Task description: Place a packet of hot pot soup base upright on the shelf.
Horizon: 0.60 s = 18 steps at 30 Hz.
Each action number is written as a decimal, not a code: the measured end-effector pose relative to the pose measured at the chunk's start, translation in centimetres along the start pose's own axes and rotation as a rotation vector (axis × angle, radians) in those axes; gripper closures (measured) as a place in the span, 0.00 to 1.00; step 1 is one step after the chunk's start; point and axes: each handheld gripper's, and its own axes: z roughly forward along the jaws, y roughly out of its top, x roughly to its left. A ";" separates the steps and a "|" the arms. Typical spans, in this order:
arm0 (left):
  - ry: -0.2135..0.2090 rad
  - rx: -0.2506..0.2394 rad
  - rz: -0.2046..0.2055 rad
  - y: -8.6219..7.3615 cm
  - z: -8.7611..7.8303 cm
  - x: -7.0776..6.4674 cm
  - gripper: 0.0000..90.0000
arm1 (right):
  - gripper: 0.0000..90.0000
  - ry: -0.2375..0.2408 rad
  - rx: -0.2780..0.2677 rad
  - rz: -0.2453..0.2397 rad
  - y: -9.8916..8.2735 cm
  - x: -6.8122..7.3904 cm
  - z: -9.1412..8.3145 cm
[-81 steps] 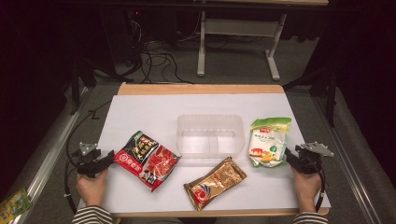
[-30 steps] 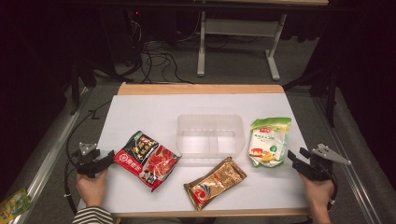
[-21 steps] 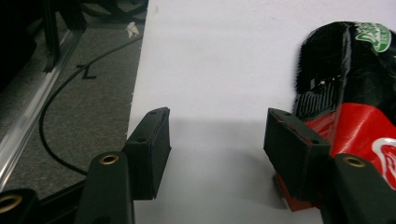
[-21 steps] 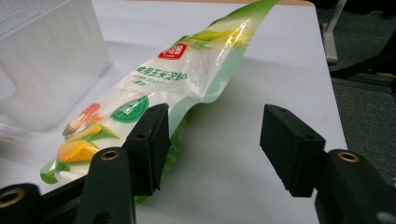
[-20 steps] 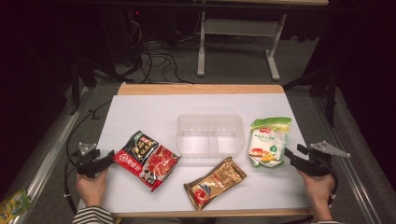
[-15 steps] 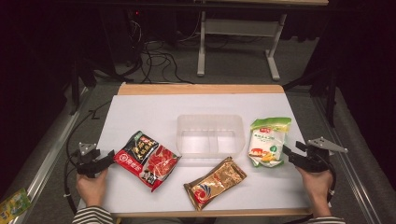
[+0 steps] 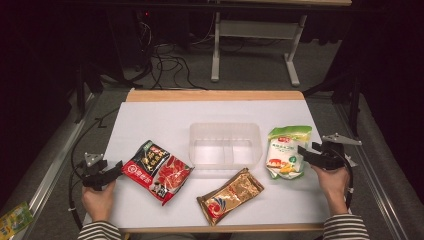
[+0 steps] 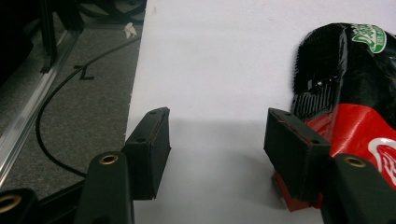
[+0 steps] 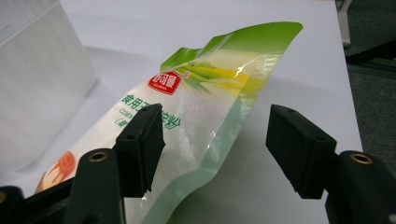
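1. Room was dark; grey carpeted floor [image 7: 250, 80] carried black cables and the white legs of a second desk [image 7: 216, 50] behind.
2. Table [image 7: 165, 115] had a white top with a wooden edge showing at far and near sides; metal rails ran along both flanks.
3. Clear plastic container [image 7: 225, 145], two compartments, sat at table centre with nothing visible inside.
4. Red-and-black snack bag [image 7: 156, 170] lay flat at the left, tilted; its near-left corner sat just beside the left gripper [image 7: 112, 172].
5. Green-and-white pouch [image 7: 287, 150] lay at the right, just beside the container: green top, red oval logo, clear window showing white contents, orange picture at the bottom end. In the right gripper view its long edge [image 9: 210, 126] passed between the jaws.
6. Gold-brown foil packet [image 7: 231, 195] lay diagonally near the front edge, apart from the others.
7. Right gripper [image 7: 306, 154] had just been spreading, jaws wide and not pressing the pouch.
8. Left gripper's jaws were spread; bare white table between them, right jaw against the bag's corner [image 8: 345, 121].
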 end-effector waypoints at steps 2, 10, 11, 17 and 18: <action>0.002 0.002 0.002 0.0 0.0 0.0 0.46 | 0.41 0.004 0.009 0.010 0.2 -0.1 0.3; 0.013 -0.002 0.012 0.0 0.0 -0.1 0.46 | 0.39 0.062 0.073 0.031 1.1 -0.1 2.3; 0.014 -0.001 0.013 0.0 0.0 -0.1 0.46 | 0.39 0.062 0.073 0.031 1.1 -0.1 2.3; 0.019 0.002 0.011 0.0 0.0 -0.2 0.45 | 0.38 0.103 0.127 0.060 1.3 -0.4 3.6; 0.020 0.000 0.012 0.0 0.0 -0.2 0.45 | 0.38 0.107 0.138 0.059 1.3 -0.4 3.7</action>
